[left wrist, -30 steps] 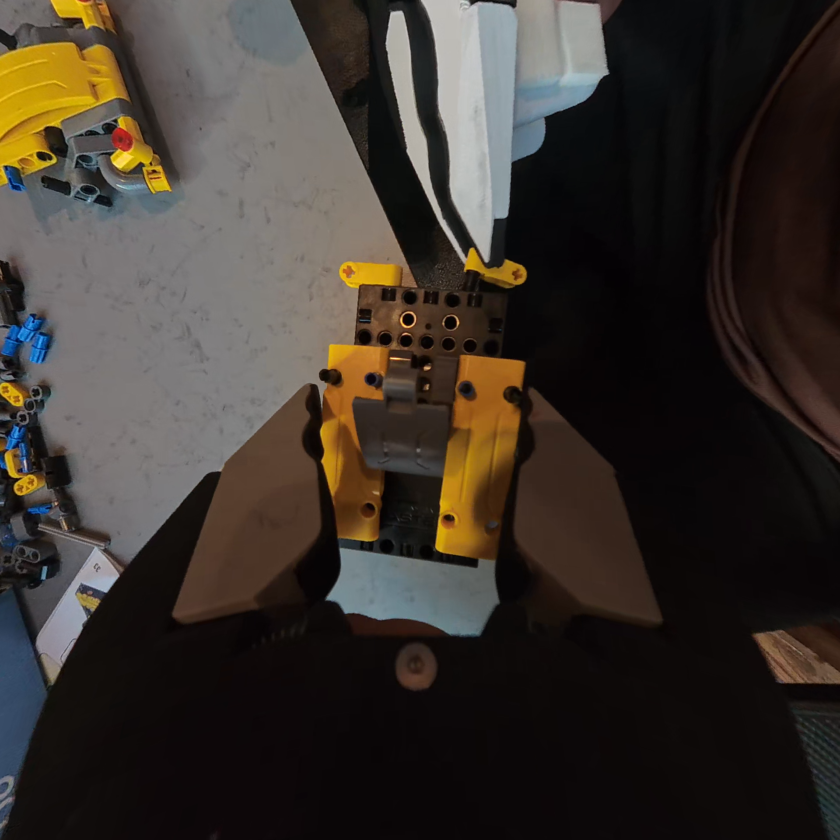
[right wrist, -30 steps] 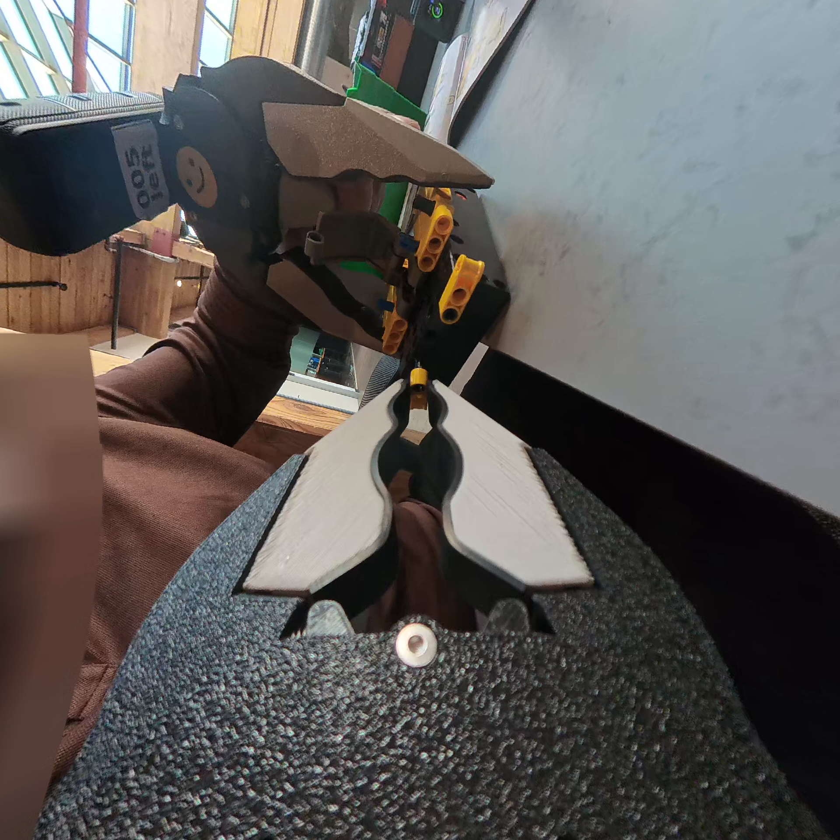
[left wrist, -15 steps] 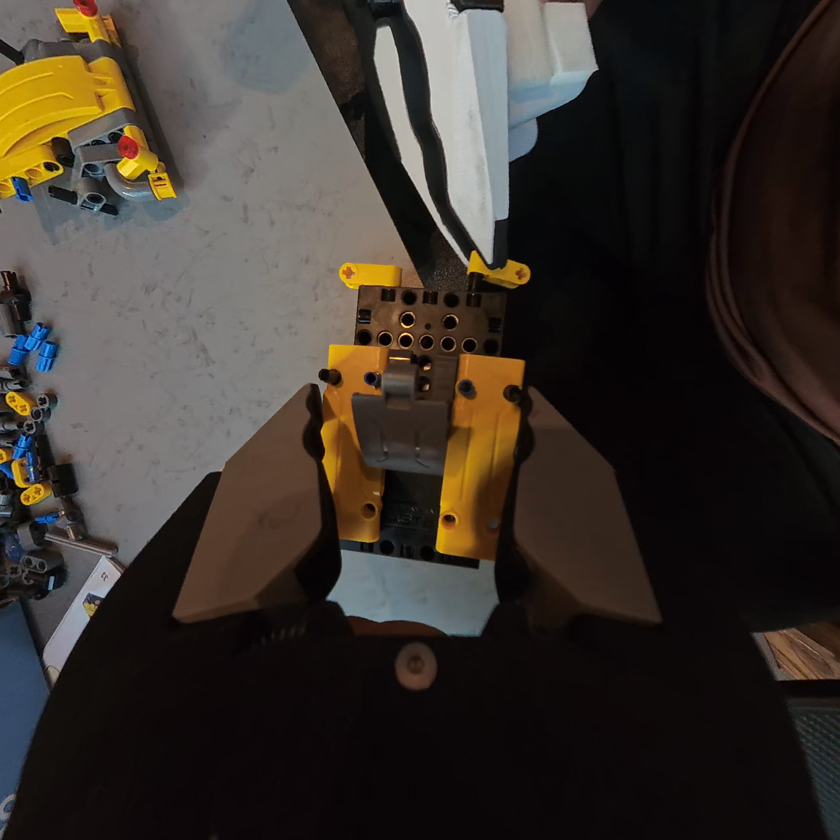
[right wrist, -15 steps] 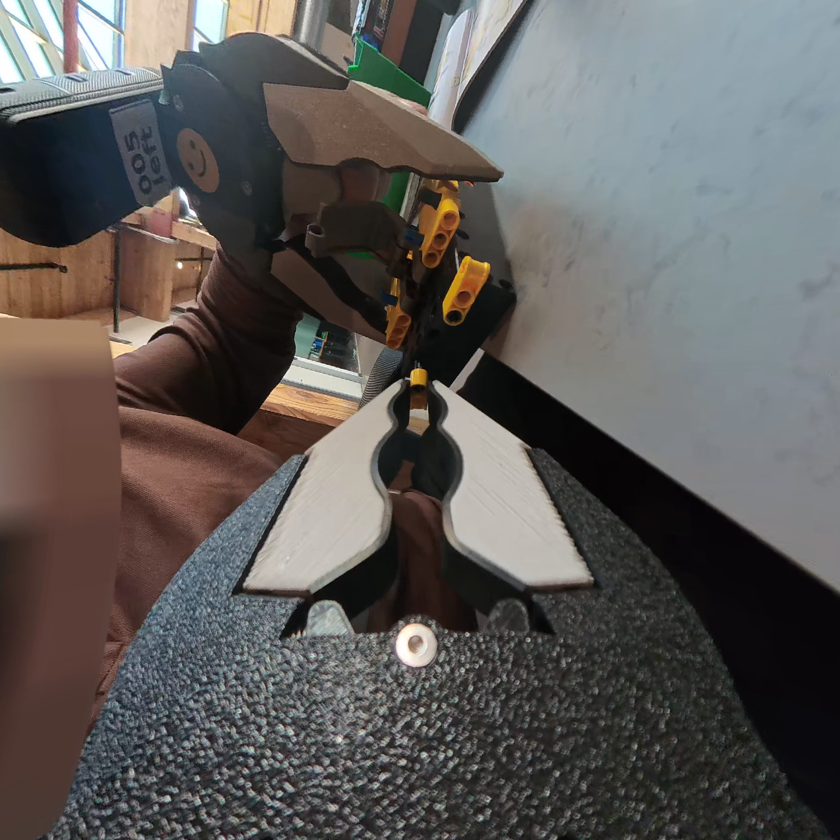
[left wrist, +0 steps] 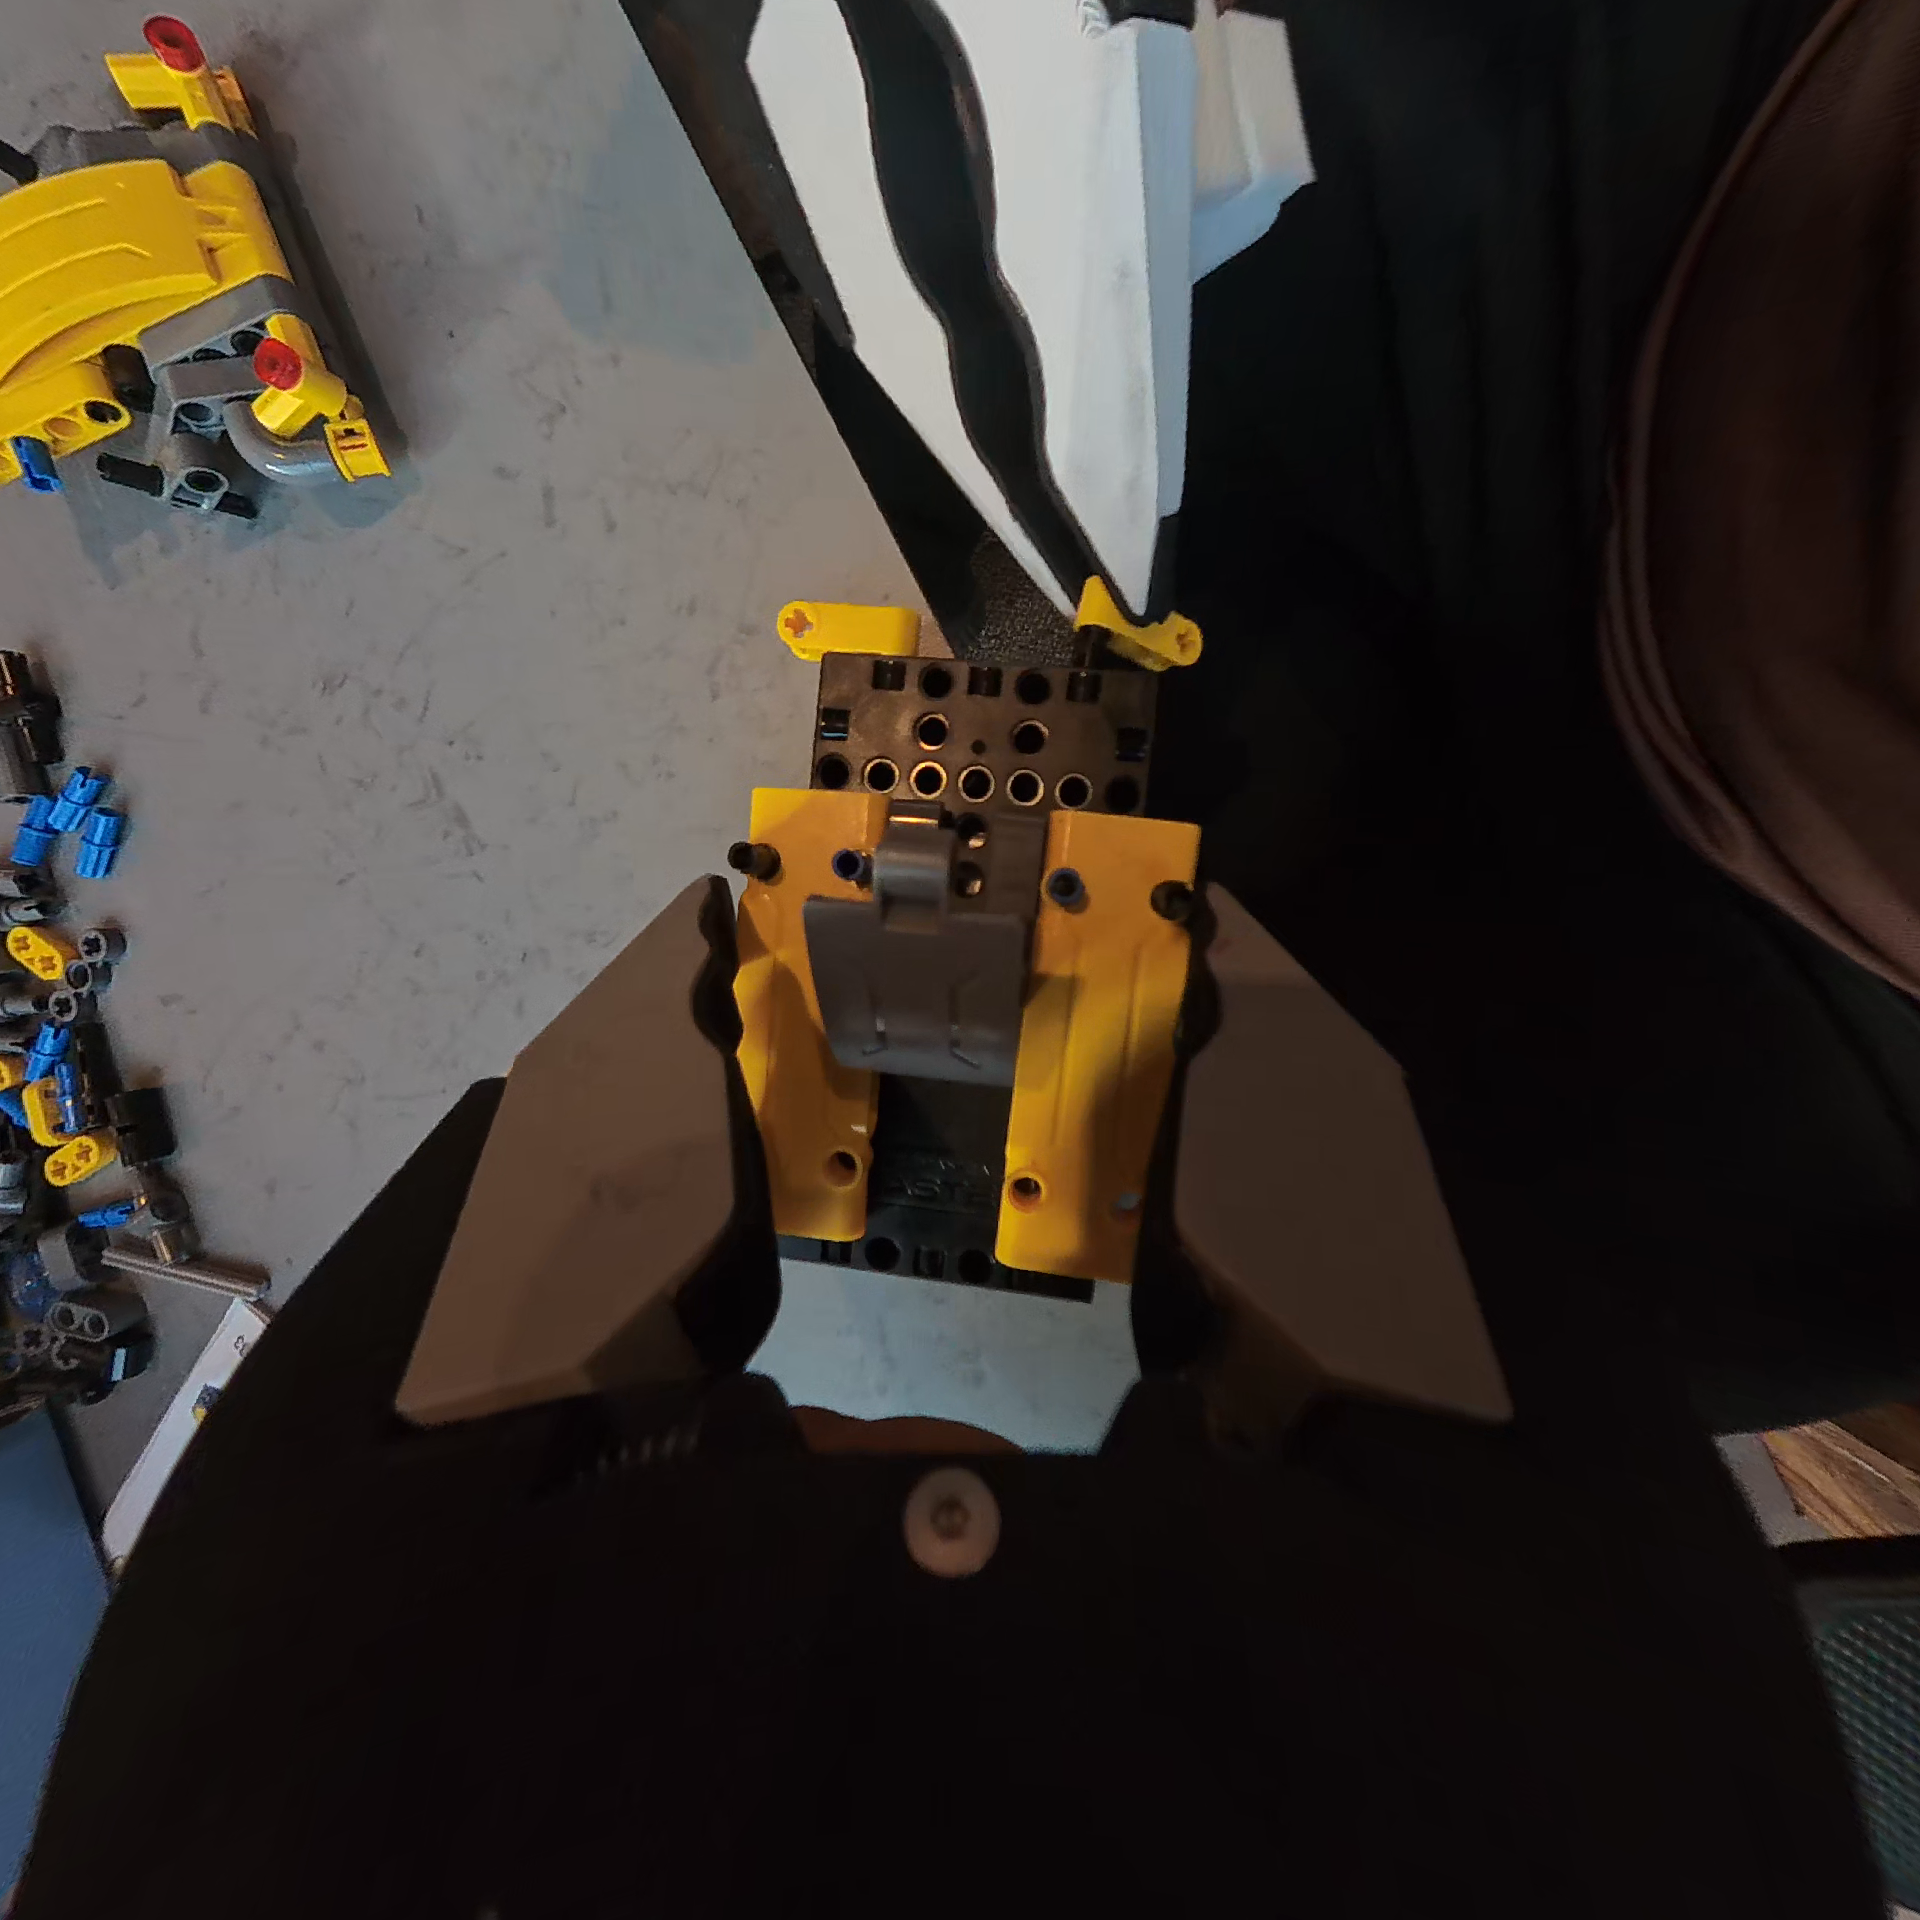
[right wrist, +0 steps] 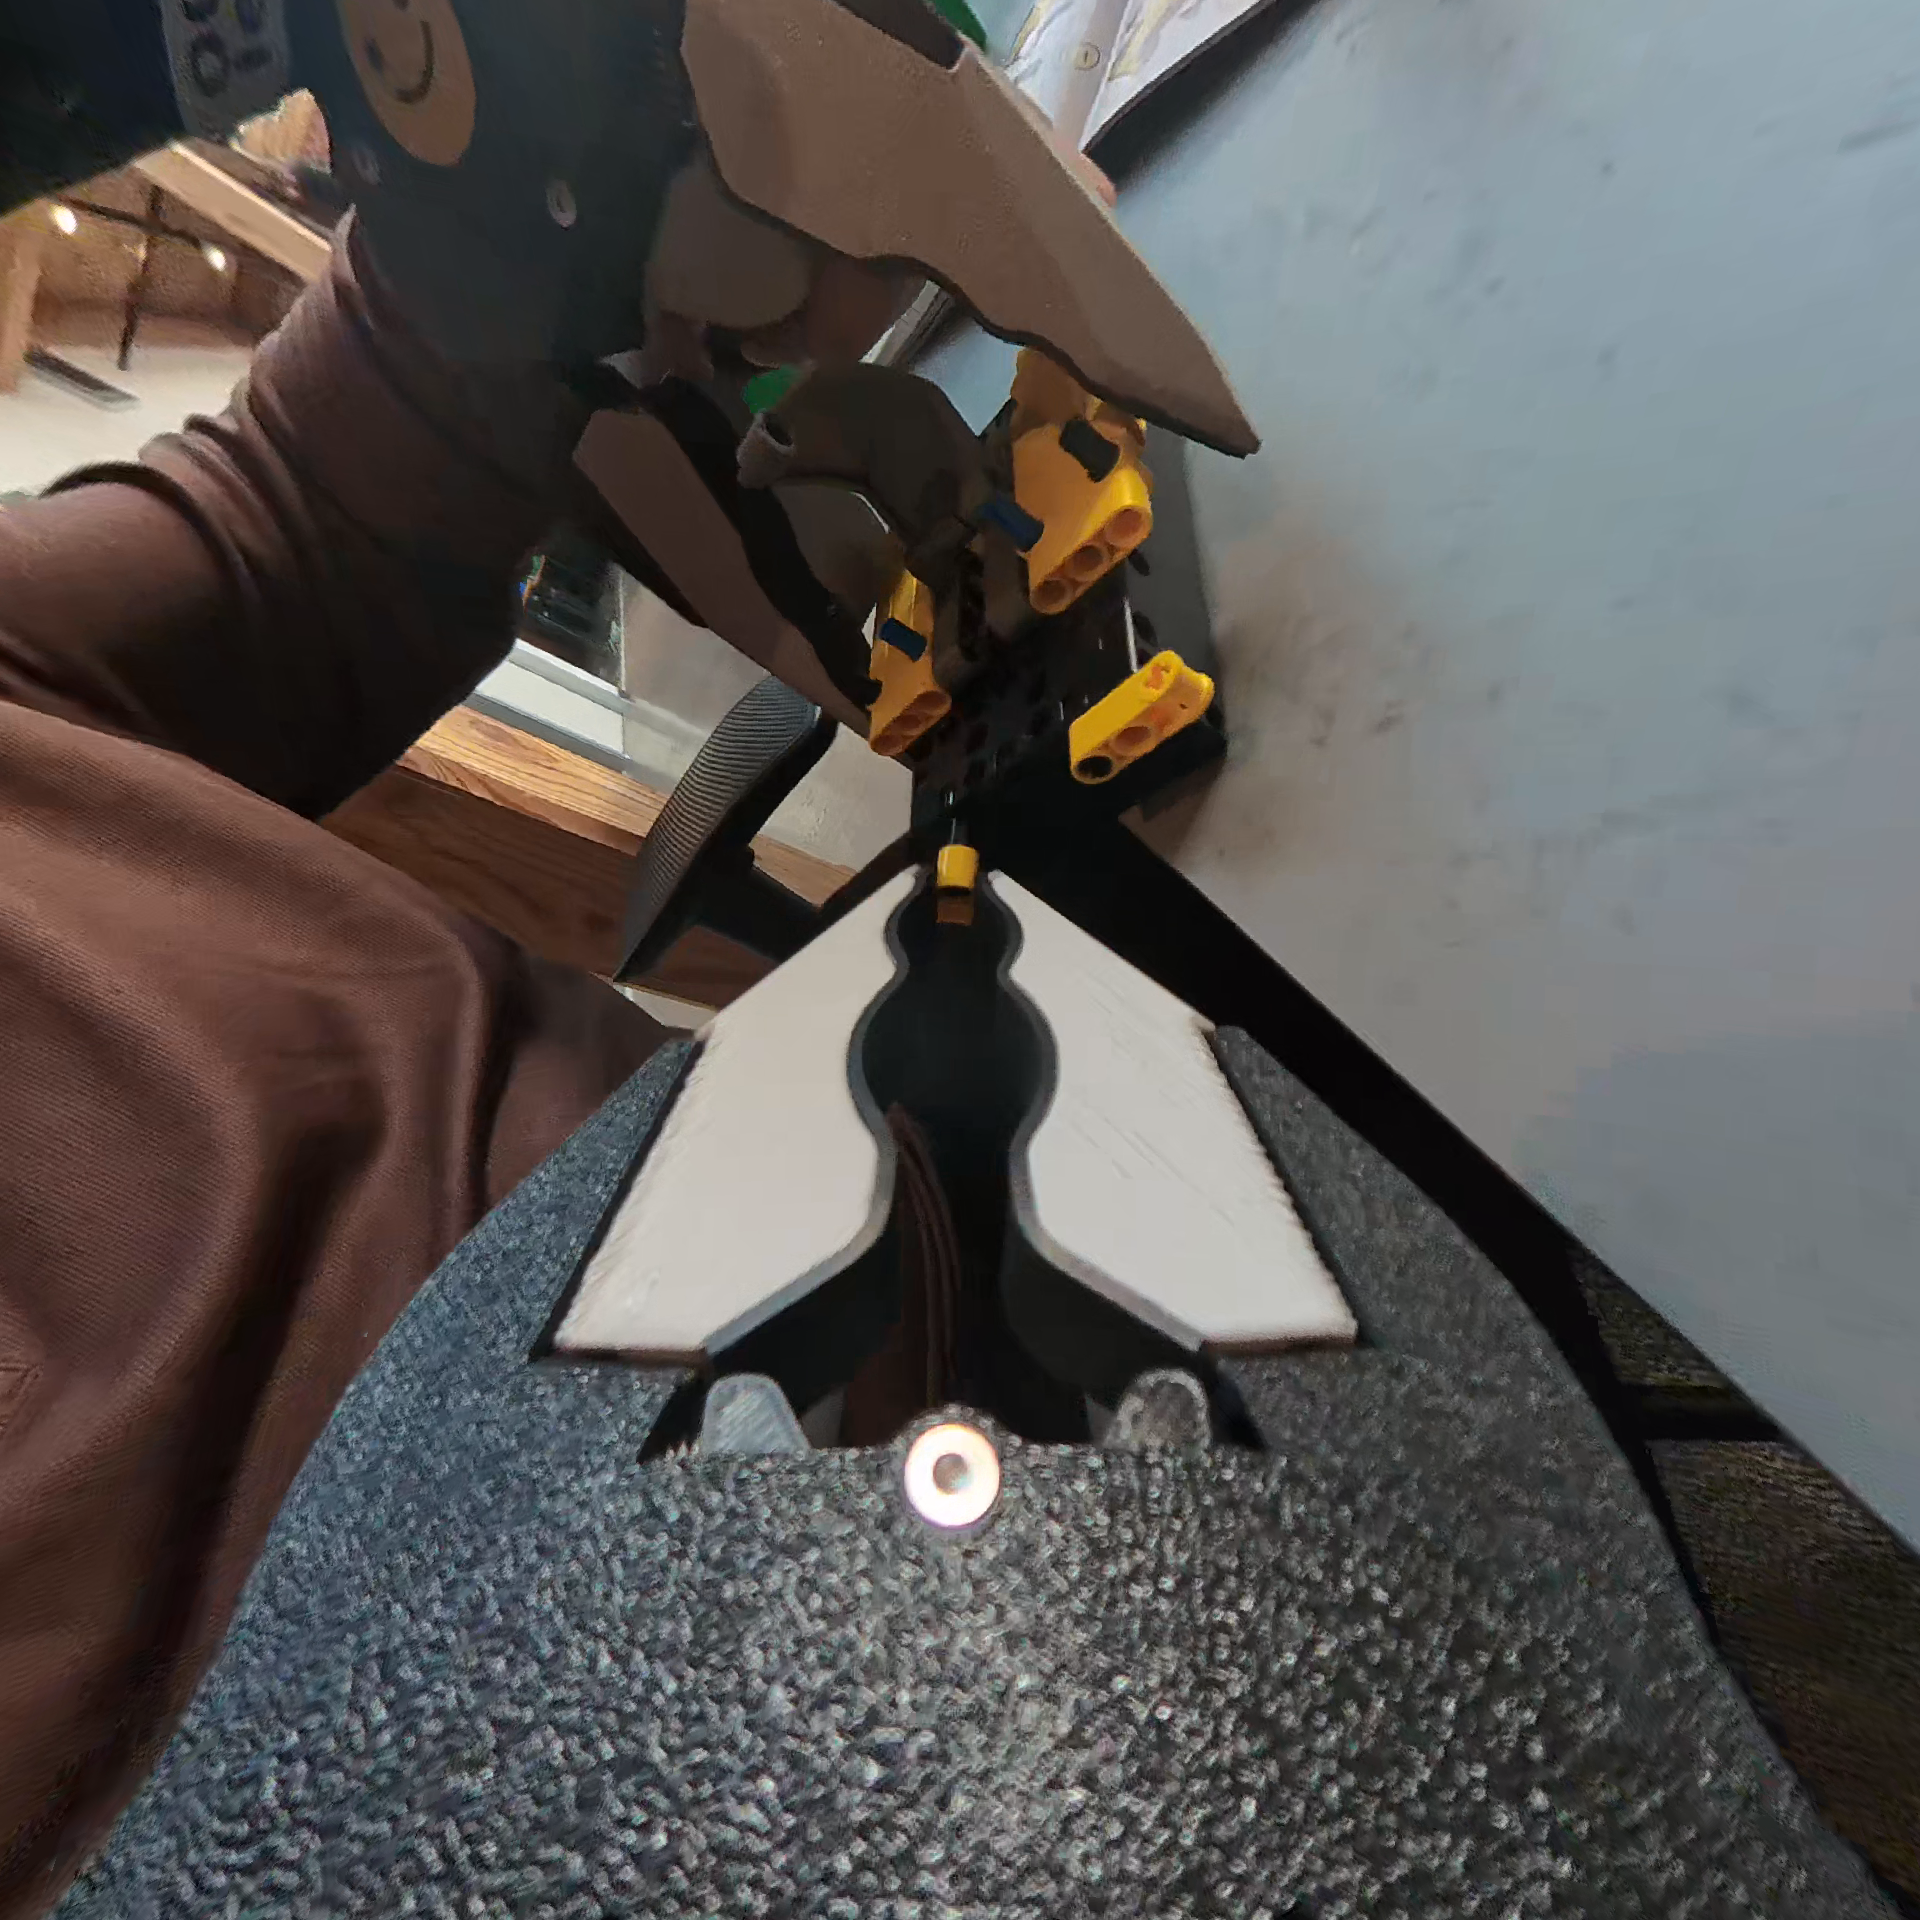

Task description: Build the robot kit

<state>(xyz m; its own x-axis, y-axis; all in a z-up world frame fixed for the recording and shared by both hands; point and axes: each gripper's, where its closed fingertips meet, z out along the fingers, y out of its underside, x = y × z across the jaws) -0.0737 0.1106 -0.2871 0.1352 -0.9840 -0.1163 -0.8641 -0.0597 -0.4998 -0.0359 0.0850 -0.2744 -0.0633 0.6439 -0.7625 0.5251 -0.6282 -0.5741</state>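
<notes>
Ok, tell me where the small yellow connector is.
The yellow connector sits pinched at the right gripper tips, against the black-and-yellow assembly the left gripper clamps.

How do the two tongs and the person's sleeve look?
The left tongs have brown wedge fingers on a smooth black body with a round smiley sticker. The right tongs have white wavy-edged fingers on a rough grey-black speckled body. The sleeve is brown.

Left brown-fingered gripper (left wrist: 961, 914) clamped on a yellow-and-black toy brick assembly (left wrist: 966, 1039), right white-fingered gripper (right wrist: 954, 883) tips pinching a small yellow connector piece (right wrist: 956, 871), brown sleeve (right wrist: 260, 520) behind
</notes>
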